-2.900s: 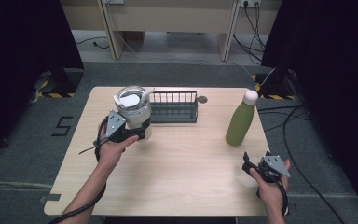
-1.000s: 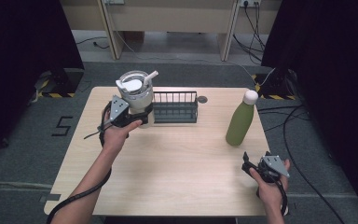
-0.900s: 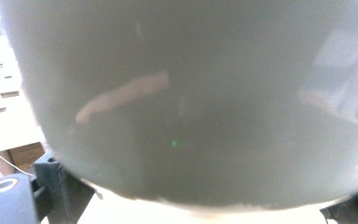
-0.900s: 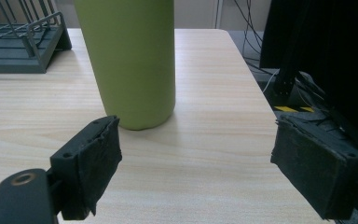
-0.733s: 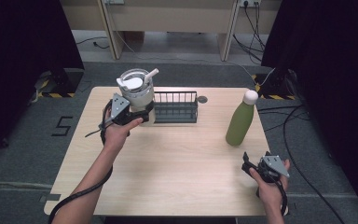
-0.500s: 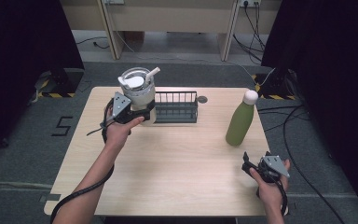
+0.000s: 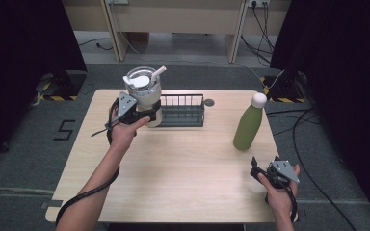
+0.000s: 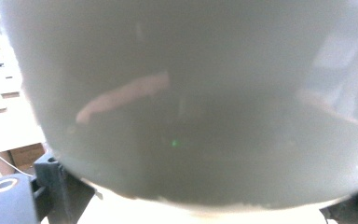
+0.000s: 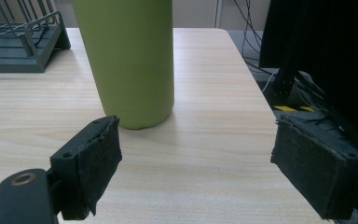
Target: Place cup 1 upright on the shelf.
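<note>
Tumbler [image 7: 144,94] pinched in left tongs [image 7: 142,115], upper left, should stay upright when lowered into rack [image 7: 183,111]; right tongs [image 9: 196,168] rest spread.

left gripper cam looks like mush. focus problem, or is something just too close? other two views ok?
Left gripper view: the tumbler sits so close it is a soft grey blur with faint reflections. Right gripper view: sharp on the green bottle and the pads of the right hand-held gripper. High view: evenly lit, crisp, dark curtains at both sides.
</note>
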